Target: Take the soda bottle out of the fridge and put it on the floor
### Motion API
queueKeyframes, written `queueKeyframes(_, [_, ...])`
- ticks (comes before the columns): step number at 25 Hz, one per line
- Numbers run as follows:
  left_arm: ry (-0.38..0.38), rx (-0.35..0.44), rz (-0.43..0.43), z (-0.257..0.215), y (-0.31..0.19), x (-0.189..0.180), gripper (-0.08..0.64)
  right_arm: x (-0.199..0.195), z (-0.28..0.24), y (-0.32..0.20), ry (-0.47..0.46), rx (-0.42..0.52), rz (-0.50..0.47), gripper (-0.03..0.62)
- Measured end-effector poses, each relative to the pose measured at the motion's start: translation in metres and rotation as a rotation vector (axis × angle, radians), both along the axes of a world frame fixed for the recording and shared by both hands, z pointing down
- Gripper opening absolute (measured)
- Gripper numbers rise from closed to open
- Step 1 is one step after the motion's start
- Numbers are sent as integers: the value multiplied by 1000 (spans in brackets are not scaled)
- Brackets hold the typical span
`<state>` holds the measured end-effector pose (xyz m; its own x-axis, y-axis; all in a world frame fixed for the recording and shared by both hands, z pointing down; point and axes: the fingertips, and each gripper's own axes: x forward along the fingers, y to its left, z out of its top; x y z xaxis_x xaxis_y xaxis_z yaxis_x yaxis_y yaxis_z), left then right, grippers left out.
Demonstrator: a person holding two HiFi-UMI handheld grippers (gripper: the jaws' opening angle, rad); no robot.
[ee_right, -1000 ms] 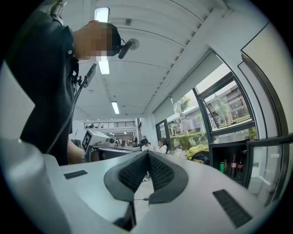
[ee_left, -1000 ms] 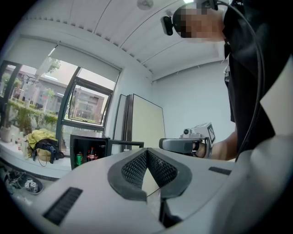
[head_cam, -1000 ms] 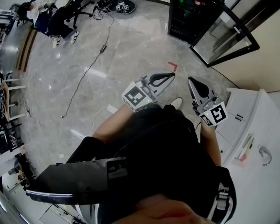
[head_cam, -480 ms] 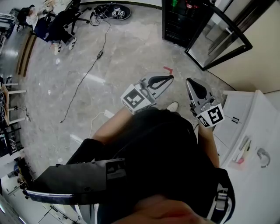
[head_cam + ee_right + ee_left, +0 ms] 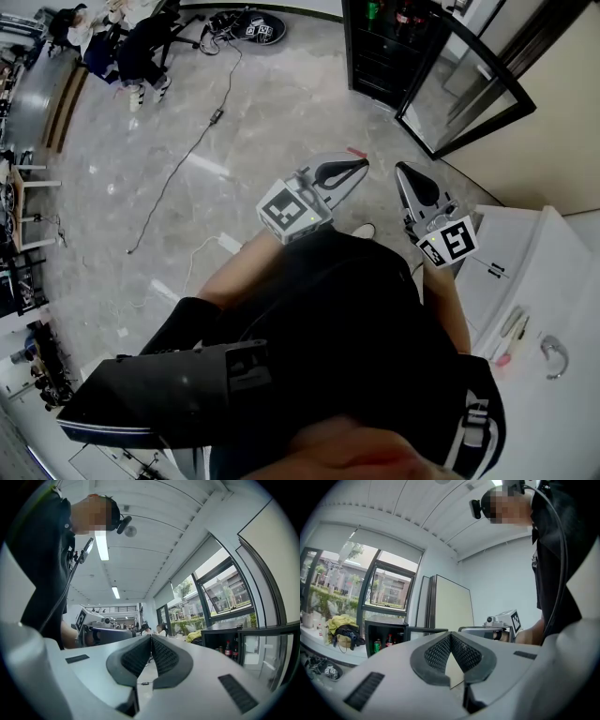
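Head view: the open fridge [image 5: 375, 70] holds soda bottles [image 5: 405, 13].

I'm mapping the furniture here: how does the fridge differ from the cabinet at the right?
The fridge is black, the cabinet white. The fridge's glass door stands swung open, showing bottles inside; the cabinet's fronts are shut, hiding its contents. The fridge stands far off at the top of the head view, the cabinet close by at its right edge. Both stand on the grey floor.
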<state>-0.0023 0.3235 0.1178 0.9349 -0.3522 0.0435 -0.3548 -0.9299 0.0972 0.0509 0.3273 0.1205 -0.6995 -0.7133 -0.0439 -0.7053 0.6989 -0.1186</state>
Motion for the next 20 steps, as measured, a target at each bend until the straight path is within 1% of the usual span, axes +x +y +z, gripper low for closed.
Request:
queueKeyframes(5, [-13, -15, -16, 3, -14, 2, 0, 4, 2, -18, -5, -13, -7, 12])
queueKeyframes(9, [-9, -23, -31, 7, -37, -8, 0, -6, 5, -38, 5, -15, -13, 14])
queueKeyframes(12, [-3, -46, -34, 14, -61, -19, 0, -21, 10, -58, 19, -23, -10, 12])
queueKeyframes(16, [-2, -29, 9, 21, -98, -35, 0, -45, 17, -93, 45, -41, 12, 14])
queueKeyframes(20, [4, -38, 55, 27, -145, -53, 0, -66, 25, -135, 69, -69, 48, 12])
